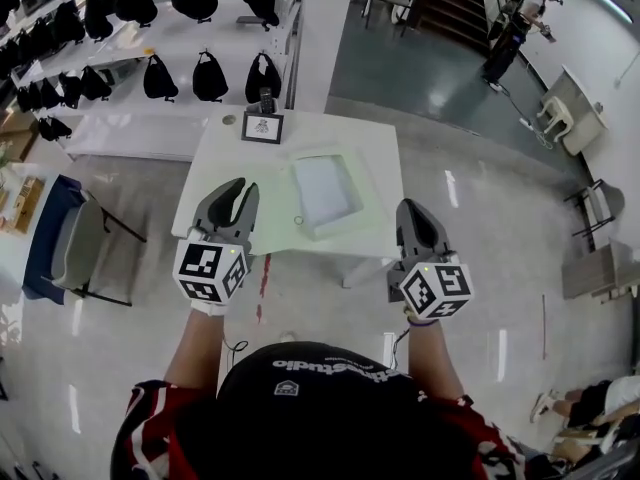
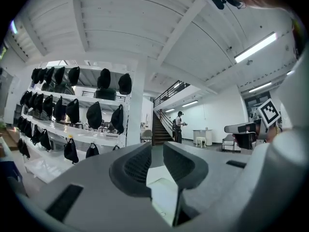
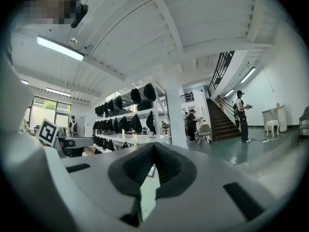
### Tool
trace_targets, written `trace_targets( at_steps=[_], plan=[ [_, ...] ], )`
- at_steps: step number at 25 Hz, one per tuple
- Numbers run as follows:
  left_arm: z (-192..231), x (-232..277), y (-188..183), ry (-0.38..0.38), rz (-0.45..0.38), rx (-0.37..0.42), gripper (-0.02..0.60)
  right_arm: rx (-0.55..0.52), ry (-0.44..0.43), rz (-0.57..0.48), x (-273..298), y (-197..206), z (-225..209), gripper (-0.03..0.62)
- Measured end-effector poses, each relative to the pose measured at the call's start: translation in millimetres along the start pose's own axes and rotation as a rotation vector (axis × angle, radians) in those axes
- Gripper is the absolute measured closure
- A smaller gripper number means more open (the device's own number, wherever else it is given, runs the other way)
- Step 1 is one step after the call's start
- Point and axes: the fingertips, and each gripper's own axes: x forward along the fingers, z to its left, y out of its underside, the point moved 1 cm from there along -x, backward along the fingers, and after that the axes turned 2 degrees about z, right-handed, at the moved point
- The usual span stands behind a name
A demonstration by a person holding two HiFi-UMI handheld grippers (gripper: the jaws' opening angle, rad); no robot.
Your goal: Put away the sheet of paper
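A pale sheet of paper (image 1: 322,188) lies flat near the middle of the white table (image 1: 222,173), on a larger pale green cover (image 1: 365,230). Both grippers hover over the table's near edge, short of the sheet. My left gripper (image 1: 243,188) is at the near left; its jaws stand apart with nothing between them (image 2: 157,149). My right gripper (image 1: 410,208) is at the near right corner, and its fingertips meet (image 3: 154,146) with nothing held. Through each pair of jaws only a strip of the table shows.
A small framed picture (image 1: 262,126) and a dark upright object (image 1: 266,99) stand at the table's far edge, with a small ring (image 1: 298,220) near the front. Shelves of black bags (image 1: 160,76) lie beyond, a chair (image 1: 88,253) to the left. A person (image 1: 520,23) stands far off by stairs.
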Motion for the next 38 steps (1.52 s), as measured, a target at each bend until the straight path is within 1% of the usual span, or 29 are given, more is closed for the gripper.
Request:
trace_targets(
  at_steps=[5, 7, 10, 11, 18, 24, 31, 38],
  plan=[
    [-23, -19, -11, -0.035, -0.026, 0.017, 0.520, -0.025, 0.028, -0.004, -34, -1, -14, 0.591],
    [-32, -26, -13, -0.056, -0.034, 0.009, 0.533, -0.027, 0.035, -0.003, -48, -1, -21, 0.591],
    [-48, -33, -16, -0.055, -0.039, -0.008, 0.571, -0.031, 0.046, -0.008, -67, -4, -31, 0.591],
    [-53, -35, -18, -0.053, -0.042, -0.008, 0.574, -0.031, 0.048, -0.010, -72, -5, -34, 0.591],
    [-80, -53, -23, -0.063, -0.064, 0.017, 0.575, -0.042, 0.049, -0.026, -99, -7, -43, 0.591],
    [-94, -62, -26, -0.063, -0.050, 0.042, 0.575, -0.048, 0.040, -0.026, -112, -7, -41, 0.592],
    [-105, -69, -32, -0.046, -0.061, 0.044, 0.575, -0.047, 0.036, -0.036, -122, -12, -40, 0.592],
    [-109, -77, -31, -0.050, -0.061, 0.048, 0.575, -0.043, 0.031, -0.037, -128, -11, -37, 0.592]
  ],
)
